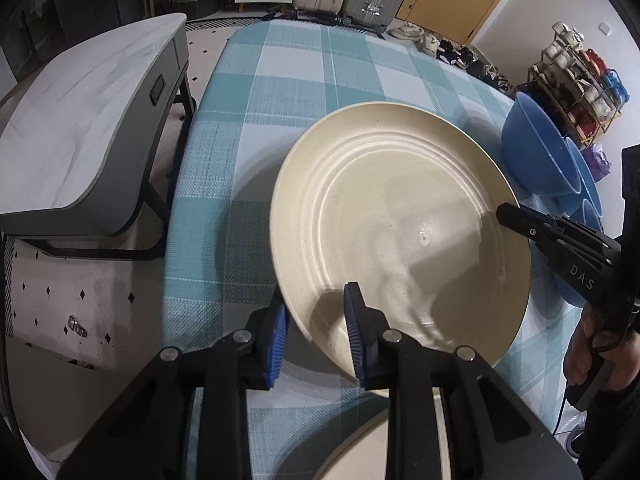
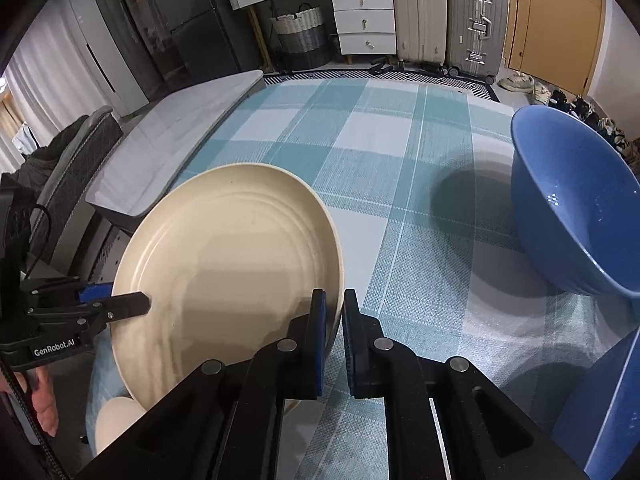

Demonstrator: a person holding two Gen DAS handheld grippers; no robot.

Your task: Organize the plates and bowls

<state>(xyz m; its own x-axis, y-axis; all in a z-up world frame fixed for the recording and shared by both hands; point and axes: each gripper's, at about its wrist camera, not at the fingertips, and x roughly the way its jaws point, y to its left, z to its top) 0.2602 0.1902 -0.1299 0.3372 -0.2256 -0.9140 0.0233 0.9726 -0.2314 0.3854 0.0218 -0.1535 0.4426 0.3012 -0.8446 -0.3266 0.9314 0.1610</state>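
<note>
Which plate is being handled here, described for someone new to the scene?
On the teal checked tablecloth, left of the blue bowls, sits a cream plate with raised rings. Both tongs grip its rim, tilting it above a second cream plate lying flat beneath.

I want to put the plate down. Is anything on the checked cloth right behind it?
Nothing visible. The cream plate is held at its rim by both hand-held grippers, left and right. The blue bowls stand off to the right.

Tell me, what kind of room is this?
Probably a room in someone's home: suitcases stand by a door, a shoe rack sits against the wall, and a checked tablecloth covers the table.
</note>
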